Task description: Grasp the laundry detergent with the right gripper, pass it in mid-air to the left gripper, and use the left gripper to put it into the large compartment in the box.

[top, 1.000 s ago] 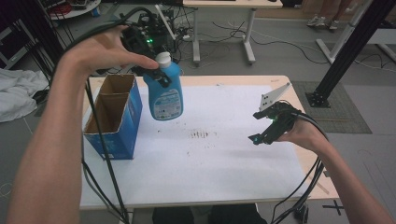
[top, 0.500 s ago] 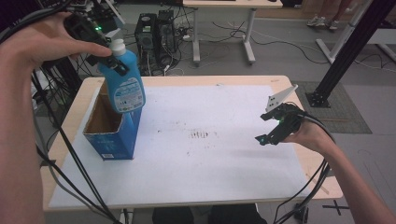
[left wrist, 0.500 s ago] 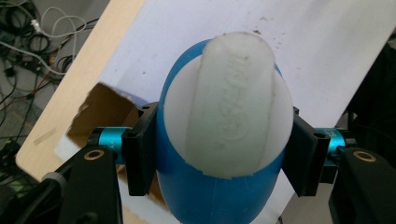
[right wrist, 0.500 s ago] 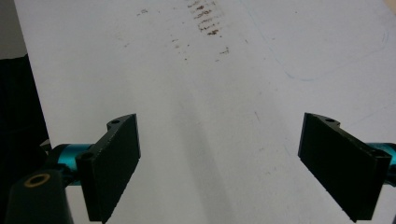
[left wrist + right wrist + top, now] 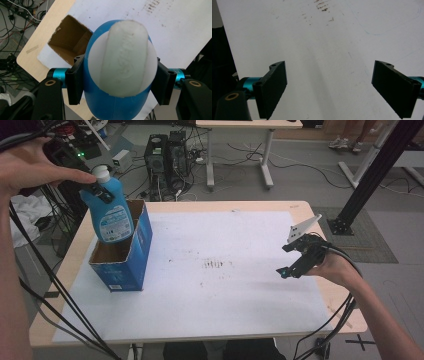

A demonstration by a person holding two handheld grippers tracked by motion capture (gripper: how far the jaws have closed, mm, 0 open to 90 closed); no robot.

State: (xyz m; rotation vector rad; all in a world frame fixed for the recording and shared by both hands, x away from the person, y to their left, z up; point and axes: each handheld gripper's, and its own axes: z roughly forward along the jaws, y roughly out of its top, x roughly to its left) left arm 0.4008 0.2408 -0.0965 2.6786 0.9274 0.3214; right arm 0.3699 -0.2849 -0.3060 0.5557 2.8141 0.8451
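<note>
A blue bottle [image 5: 111, 215] with a white cap hangs tilted over the open top of a blue cardboard box [image 5: 131, 260] at the table's left side. My left gripper [image 5: 102, 195] is shut on the bottle's neck, just below the cap. In the left gripper view the white cap [image 5: 125, 57] sits between the two black jaws, with the box's brown inside [image 5: 67, 42] below it. My right gripper [image 5: 295, 262] hovers open above the white mat [image 5: 225, 295] near the right edge. Its wide-apart jaws hold nothing, and bare mat [image 5: 329, 62] lies between them.
Dark smudges [image 5: 215, 265] mark the middle of the mat. Cables [image 5: 55, 295] trail from the left gripper down past the table's left front corner. Behind the table stand a computer tower [image 5: 167, 155] and another desk's legs [image 5: 240, 160]. A black post [image 5: 372, 175] rises at the right.
My left gripper has carried the bottle leftwards and lower, from beside the box to over its opening. My right gripper has stayed almost still, open.
</note>
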